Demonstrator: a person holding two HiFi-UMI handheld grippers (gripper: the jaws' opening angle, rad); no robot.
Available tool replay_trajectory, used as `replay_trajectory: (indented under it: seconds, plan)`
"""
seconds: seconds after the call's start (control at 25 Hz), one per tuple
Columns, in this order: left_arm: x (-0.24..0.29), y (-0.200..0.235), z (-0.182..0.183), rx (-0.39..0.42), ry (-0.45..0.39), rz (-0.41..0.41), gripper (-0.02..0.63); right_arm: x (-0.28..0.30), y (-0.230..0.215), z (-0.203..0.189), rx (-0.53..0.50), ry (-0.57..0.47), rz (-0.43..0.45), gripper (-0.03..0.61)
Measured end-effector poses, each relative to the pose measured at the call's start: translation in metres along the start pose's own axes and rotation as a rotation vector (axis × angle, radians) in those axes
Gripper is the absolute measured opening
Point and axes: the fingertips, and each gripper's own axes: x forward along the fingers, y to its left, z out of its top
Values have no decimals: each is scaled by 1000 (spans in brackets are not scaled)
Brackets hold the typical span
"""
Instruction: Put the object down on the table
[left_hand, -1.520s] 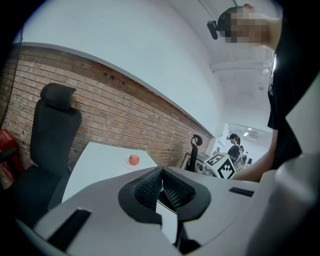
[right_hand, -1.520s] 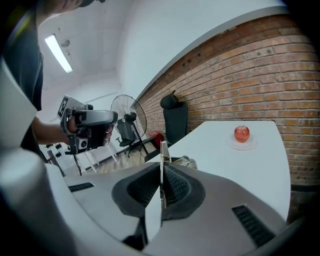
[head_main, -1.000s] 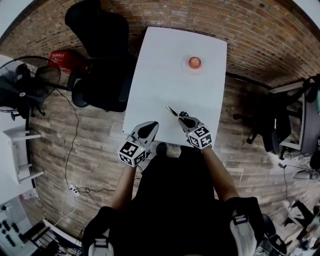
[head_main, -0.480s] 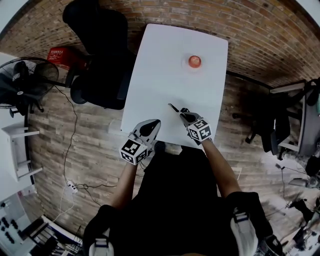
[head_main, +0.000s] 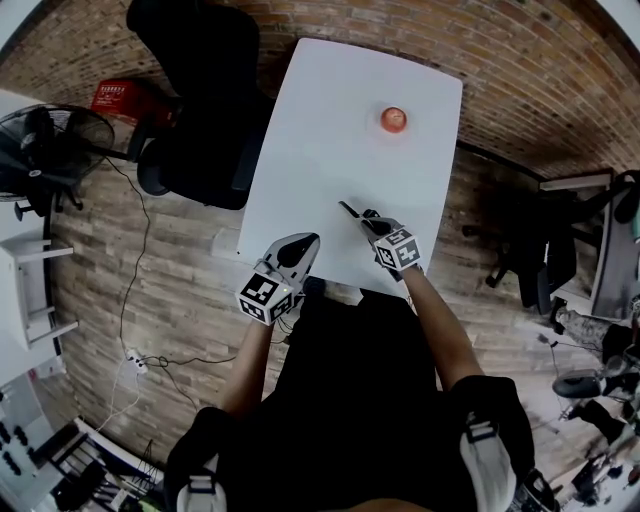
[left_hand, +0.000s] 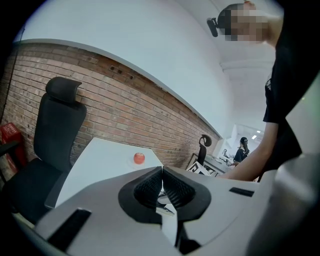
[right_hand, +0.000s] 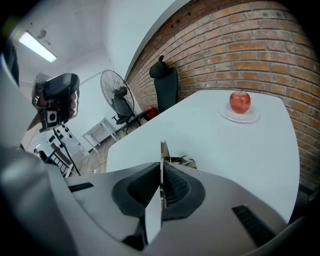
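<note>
A thin knife (head_main: 349, 212) sticks out of my right gripper (head_main: 368, 225), which is shut on it just above the near part of the white table (head_main: 320, 130). In the right gripper view the blade (right_hand: 162, 155) stands on edge between the closed jaws of the right gripper (right_hand: 161, 172). My left gripper (head_main: 303, 243) hovers at the table's near edge, left of the right one. Its jaws are shut with nothing between them, as the left gripper view shows for the left gripper (left_hand: 162, 172). A red apple (head_main: 392, 119) rests on a small plate at the far side.
A black office chair (head_main: 200, 90) stands against the table's left side. A floor fan (head_main: 50, 140) and a red box (head_main: 115, 98) are further left on the brick floor. The apple (right_hand: 240, 101) on its plate (right_hand: 240, 118) lies ahead to the right.
The right gripper with the knife has shifted slightly farther over the table. The left gripper has barely moved.
</note>
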Motion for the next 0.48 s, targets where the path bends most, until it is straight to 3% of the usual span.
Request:
replay_trajectory:
  seconds: [0.48]
  plan:
    - [-6,4,-1,-4,3,16,20,13,-7,-7,2,47,-16,-2]
